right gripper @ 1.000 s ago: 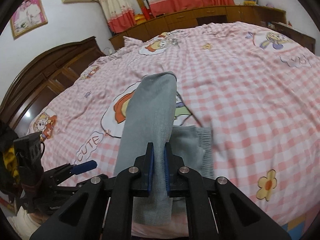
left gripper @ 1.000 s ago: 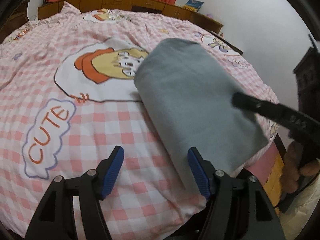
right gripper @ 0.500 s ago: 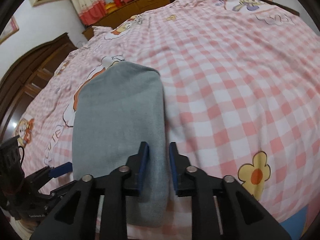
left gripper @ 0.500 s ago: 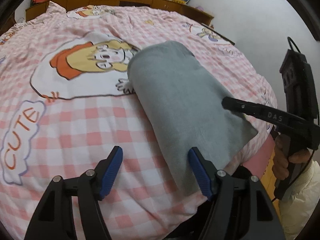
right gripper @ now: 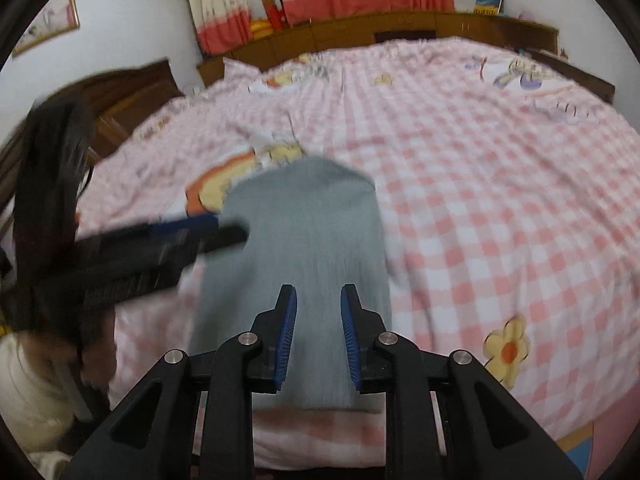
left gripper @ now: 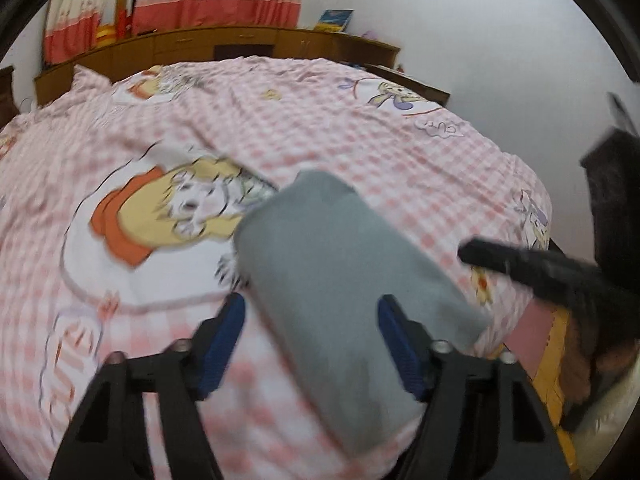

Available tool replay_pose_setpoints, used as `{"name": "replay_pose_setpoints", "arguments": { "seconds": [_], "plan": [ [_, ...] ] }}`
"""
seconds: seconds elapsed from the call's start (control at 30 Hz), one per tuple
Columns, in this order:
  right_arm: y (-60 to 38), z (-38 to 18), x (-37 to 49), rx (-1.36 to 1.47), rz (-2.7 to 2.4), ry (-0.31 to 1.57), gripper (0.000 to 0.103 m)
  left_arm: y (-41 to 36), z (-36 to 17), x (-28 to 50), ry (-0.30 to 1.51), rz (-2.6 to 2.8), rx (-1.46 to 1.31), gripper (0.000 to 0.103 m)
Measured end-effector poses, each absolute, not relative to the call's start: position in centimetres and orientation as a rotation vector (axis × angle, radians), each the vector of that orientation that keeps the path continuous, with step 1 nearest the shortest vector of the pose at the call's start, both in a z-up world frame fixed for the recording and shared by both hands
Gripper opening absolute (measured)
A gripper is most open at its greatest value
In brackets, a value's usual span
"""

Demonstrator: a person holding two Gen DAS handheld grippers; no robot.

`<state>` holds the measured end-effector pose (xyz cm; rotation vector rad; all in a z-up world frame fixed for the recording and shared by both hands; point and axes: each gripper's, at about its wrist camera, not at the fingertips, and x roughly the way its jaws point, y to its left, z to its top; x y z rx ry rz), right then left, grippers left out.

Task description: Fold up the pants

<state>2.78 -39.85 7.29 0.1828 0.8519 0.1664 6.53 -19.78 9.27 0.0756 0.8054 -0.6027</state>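
The grey pants (left gripper: 340, 248) lie folded into a long flat bundle on the pink checked bed cover (left gripper: 360, 128), near the bed's front edge. My left gripper (left gripper: 311, 302) straddles the bundle's near half. Its jaws are closing, with the cloth between the blue pads (left gripper: 224, 336), which do not press on it. My right gripper (right gripper: 319, 292) hovers over the near end of the pants (right gripper: 308, 224), open by a narrow gap and holding nothing. Each gripper shows blurred in the other's view: the right one (left gripper: 520, 260) and the left one (right gripper: 180, 240).
A wooden cabinet (left gripper: 240, 44) with red and white curtains runs along the far wall. A dark headboard (right gripper: 132, 92) stands at the left. The bed's front edge drops to a yellow floor mat (left gripper: 556, 344). A person's sleeve (right gripper: 36, 384) is at the lower left.
My right gripper let go of the pants and its jaws parted; the bundle now lies flat. My left gripper slid right over the pants, and its jaws have narrowed.
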Motion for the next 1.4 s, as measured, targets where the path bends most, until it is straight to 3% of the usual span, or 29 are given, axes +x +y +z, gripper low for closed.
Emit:
{"name": "replay_pose_setpoints", "arguments": {
  "seconds": [0.1,0.2,0.3,0.5,0.57,0.6,0.63,0.7,0.83,1.1,1.27,1.4],
  "plan": [
    [-40.2,4.7,2.6,0.178,0.138,0.893,0.023,-21.2,8.8,8.9,0.812,-0.635,0.05,0.049],
    [-40.8,3.4,1.9,0.183,0.152,0.858,0.023,-22.1,7.4,11.3,0.857,-0.598,0.058,0.045],
    [-41.4,3.2,1.7,0.201,0.165,0.855,0.023,-22.2,4.8,12.8,0.919,-0.575,0.063,0.032],
    [-43.0,5.4,1.2,0.337,0.178,0.845,0.025,-22.3,4.0,12.0,0.894,-0.577,0.085,0.033],
    [-43.8,5.9,1.3,0.385,0.163,0.815,0.049,-21.6,4.6,11.4,0.898,-0.572,0.047,0.036],
    [-44.2,6.0,1.5,0.407,0.155,0.799,0.053,-21.0,5.0,10.8,0.894,-0.571,0.02,0.044],
    [-44.6,5.8,1.9,0.429,0.15,0.793,0.055,-20.3,5.4,10.1,0.883,-0.567,-0.005,0.058],
    [-44.8,5.1,3.0,0.467,0.155,0.823,0.055,-19.4,5.9,9.1,0.874,-0.549,-0.035,0.071],
    [-44.0,1.8,5.0,0.536,0.223,0.922,0.056,-18.2,4.7,8.1,0.935,-0.537,-0.095,0.071],
    [-43.8,-0.1,5.0,0.574,0.236,0.843,0.06,-18.9,2.6,8.9,1.022,-0.618,-0.246,0.071],
    [-44.3,0.2,3.9,0.701,0.226,0.831,0.045,-21.2,1.9,9.8,1.016,-0.621,-0.195,0.072],
    [-42.7,1.3,2.2,0.711,0.24,0.811,0.042,-21.2,2.9,9.0,0.99,-0.624,-0.157,0.046]
  ]
}}
